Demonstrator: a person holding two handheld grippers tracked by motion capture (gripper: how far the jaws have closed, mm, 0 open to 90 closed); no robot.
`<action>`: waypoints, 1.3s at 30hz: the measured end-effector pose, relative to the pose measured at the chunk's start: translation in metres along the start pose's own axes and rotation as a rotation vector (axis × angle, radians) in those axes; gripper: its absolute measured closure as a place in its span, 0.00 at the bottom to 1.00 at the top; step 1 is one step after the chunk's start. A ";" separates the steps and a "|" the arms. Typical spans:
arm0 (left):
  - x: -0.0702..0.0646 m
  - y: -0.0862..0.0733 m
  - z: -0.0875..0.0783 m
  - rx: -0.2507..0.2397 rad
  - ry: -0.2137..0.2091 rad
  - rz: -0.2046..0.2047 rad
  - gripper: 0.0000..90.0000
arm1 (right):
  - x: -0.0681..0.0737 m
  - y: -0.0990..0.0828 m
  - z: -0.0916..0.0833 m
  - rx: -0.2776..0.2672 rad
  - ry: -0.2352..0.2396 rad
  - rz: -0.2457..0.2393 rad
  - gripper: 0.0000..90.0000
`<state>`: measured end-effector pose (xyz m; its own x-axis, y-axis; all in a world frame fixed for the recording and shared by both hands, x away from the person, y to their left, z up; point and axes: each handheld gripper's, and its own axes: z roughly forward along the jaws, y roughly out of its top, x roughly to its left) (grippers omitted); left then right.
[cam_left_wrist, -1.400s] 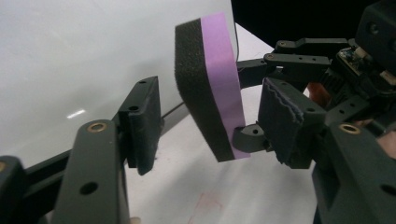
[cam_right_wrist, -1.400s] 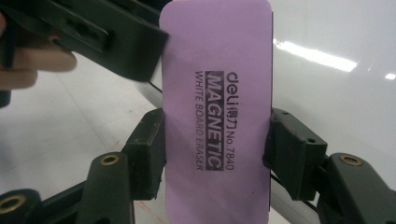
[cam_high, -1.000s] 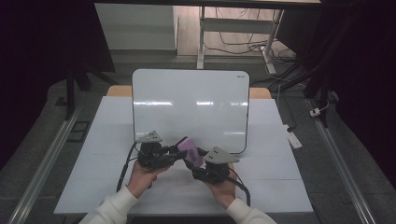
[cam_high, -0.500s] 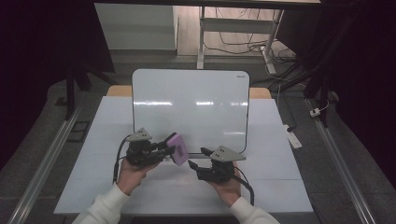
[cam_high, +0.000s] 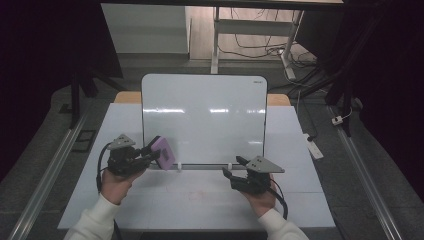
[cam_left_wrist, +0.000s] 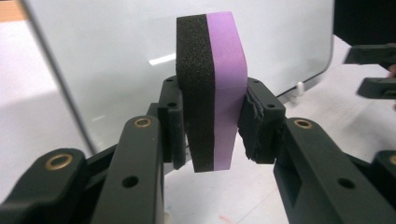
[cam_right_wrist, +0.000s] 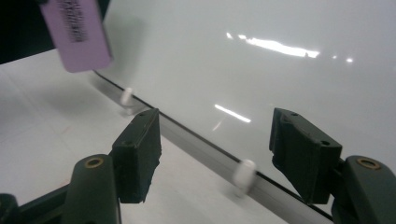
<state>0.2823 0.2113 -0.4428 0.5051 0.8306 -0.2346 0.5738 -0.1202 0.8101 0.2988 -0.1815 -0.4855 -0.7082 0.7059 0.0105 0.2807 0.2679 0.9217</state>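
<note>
Eraser (cam_left_wrist: 212, 88) already picked up, clamped in the left gripper (cam_high: 150, 155) at lower left of the high view beside the whiteboard (cam_high: 205, 120), wiping not yet begun; right gripper (cam_high: 232, 172) at lower right, jaws apart and empty; eraser a black-foam, purple-backed slab, whiteboard glossy, round-cornered

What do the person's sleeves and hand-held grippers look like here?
Both sleeves are white. Each hand-held gripper, left and right, is black with a grey three-cornered plate on top, brass-coloured pivot pins and a trailing black cable. The fingers are blocky with flat pads.
</note>
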 end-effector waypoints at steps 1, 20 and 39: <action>0.002 0.000 -0.002 0.000 0.008 -0.003 0.70 | -0.003 -0.001 -0.002 0.001 -0.011 0.003 0.37; 0.012 0.017 0.016 0.005 0.117 -0.018 0.70 | -0.028 -0.012 -0.031 0.003 -0.097 0.031 0.38; -0.005 0.020 0.050 -0.002 0.173 0.057 0.67 | -0.046 -0.025 -0.049 0.030 -0.151 0.049 0.37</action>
<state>0.3234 0.1781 -0.4521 0.4182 0.9037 -0.0922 0.5460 -0.1689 0.8206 0.2923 -0.2533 -0.4900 -0.5883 0.8086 -0.0057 0.3335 0.2490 0.9093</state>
